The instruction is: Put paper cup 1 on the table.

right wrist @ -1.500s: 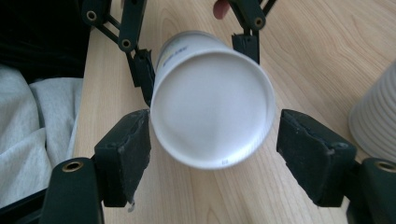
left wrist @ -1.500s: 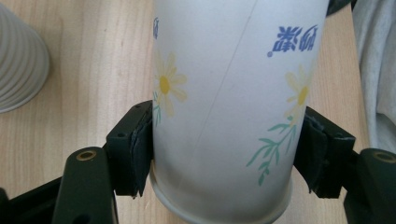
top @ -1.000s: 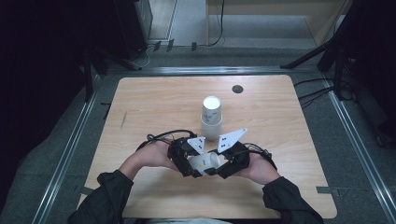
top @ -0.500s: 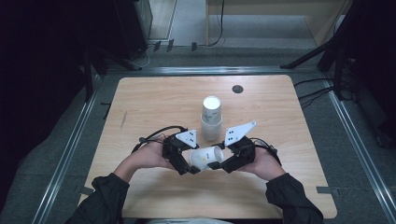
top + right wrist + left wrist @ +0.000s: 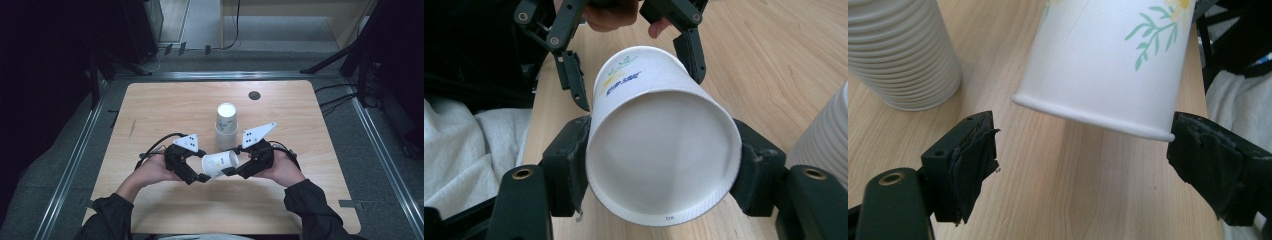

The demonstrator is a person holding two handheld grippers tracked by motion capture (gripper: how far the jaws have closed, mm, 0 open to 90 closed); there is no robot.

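A white paper cup [image 5: 220, 163] with a green leaf print lies tilted in the air between my two grippers, just above the wooden table [image 5: 150, 115]. My right gripper [image 5: 231, 167] is shut on its base end; in the right gripper view the cup's recessed bottom [image 5: 659, 150] faces the camera with both jaws pressed on its sides. My left gripper [image 5: 202, 176] is open, its jaws spread either side of the cup's rim [image 5: 1093, 112]. Whether its right jaw touches the rim, I cannot tell. A stack of white cups [image 5: 226, 120] stands upright just behind.
The stack of cups [image 5: 903, 55] sits close by the left gripper and shows at the right edge of the right gripper view [image 5: 824, 135]. A dark round hole [image 5: 254, 95] marks the table's far side. Black cables trail from both grippers. The table's front edge lies near the forearms.
The hands have drawn apart from a tight huddle. The left gripper moved left and stands open, and the cup now spans the gap, held by the right gripper.
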